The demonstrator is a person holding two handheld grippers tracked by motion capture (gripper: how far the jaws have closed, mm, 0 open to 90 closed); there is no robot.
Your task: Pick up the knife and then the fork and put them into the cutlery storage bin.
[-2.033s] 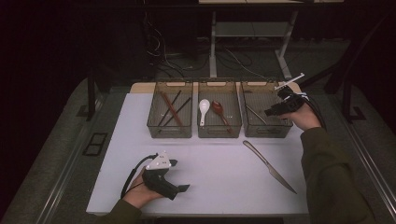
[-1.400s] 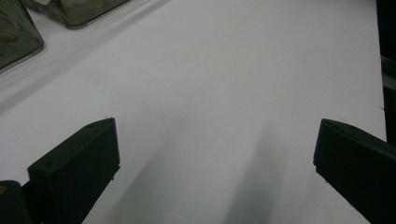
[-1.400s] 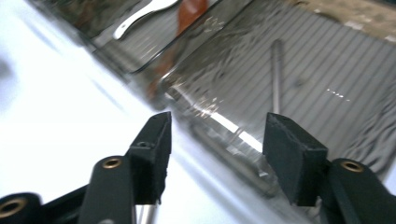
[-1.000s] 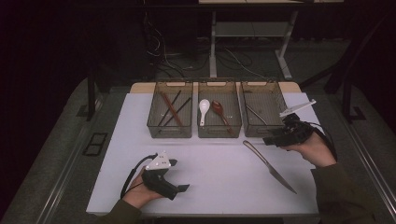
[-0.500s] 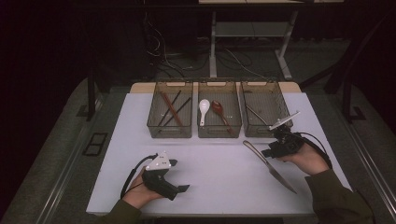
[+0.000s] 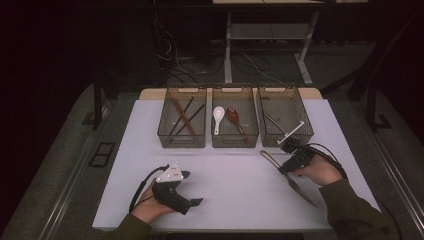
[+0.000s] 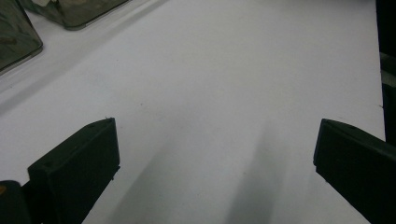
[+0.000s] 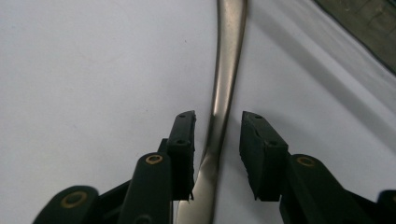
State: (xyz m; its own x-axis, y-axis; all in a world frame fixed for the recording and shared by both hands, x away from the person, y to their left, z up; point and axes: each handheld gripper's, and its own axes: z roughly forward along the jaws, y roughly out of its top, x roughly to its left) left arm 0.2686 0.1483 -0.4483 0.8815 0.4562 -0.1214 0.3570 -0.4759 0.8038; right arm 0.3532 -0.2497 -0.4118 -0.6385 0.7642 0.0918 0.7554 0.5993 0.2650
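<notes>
Silver knife, white table, white spoon, black jaws

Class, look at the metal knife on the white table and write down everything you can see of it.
The knife is a one-piece table knife that looks like plain brushed steel. It lies flat on the bare white table, in front of the right-hand bin, handle toward the bins, blade toward the person. The right gripper straddles its slim curved handle; the jaws have just been closing, but gaps show at both pads, so it is not yet clamped.
</notes>
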